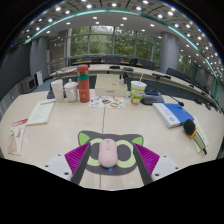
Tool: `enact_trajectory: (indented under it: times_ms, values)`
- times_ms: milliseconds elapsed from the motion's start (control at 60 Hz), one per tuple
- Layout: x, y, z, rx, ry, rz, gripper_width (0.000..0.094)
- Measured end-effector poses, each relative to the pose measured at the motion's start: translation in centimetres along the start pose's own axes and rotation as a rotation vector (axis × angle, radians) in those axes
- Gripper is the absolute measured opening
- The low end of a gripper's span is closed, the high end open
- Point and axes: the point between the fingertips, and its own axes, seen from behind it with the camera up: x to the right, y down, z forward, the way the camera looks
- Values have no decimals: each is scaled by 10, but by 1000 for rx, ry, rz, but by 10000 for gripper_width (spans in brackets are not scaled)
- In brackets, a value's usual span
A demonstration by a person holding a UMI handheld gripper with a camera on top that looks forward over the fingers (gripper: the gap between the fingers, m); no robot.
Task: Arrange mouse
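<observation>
A pale pink mouse [107,153] lies on a cat-shaped grey and black mouse mat [128,151] with green rings, on the beige table [110,120] close in front of me. My gripper [112,158] is open, its purple pads [77,156] spread wide to either side. The mouse stands between the fingers with a clear gap on both sides and rests on the mat.
Beyond the mat stand a red stacked container [83,83], a white mug [57,90] and a green cup [138,92], with a colourful sheet [108,101] between them. Books [175,113] lie right, a booklet [41,112] and papers [17,135] left.
</observation>
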Motion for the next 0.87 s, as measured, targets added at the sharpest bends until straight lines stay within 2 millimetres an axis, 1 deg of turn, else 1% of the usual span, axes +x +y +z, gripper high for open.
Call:
enact_trajectory:
  times_ms: [100,200,250,300,383,433,517,617,717,767,800,867]
  values:
    - [-1,-15,-67,37,10,-8,853]
    - [-10,-13,-138,55,2,10,853]
    - [-15,-7,-172,64,-7,19,853]
    - [-17,1,-202,71,-11,22,853]
    - [-20,16,-247,84,-11,26,852]
    - [-19,25,-270,90,-11,26,852]
    - [-20,39,-302,97,-13,18,853]
    - [-19,51,-330,104,-26,14,853]
    - [-16,55,-346,122,-17,-10,853]
    - [-13,54,-350,135,-19,-9,854]
    - [-13,52,-358,148,-12,-16,854]
    - [-11,51,-362,164,-4,-34,855]
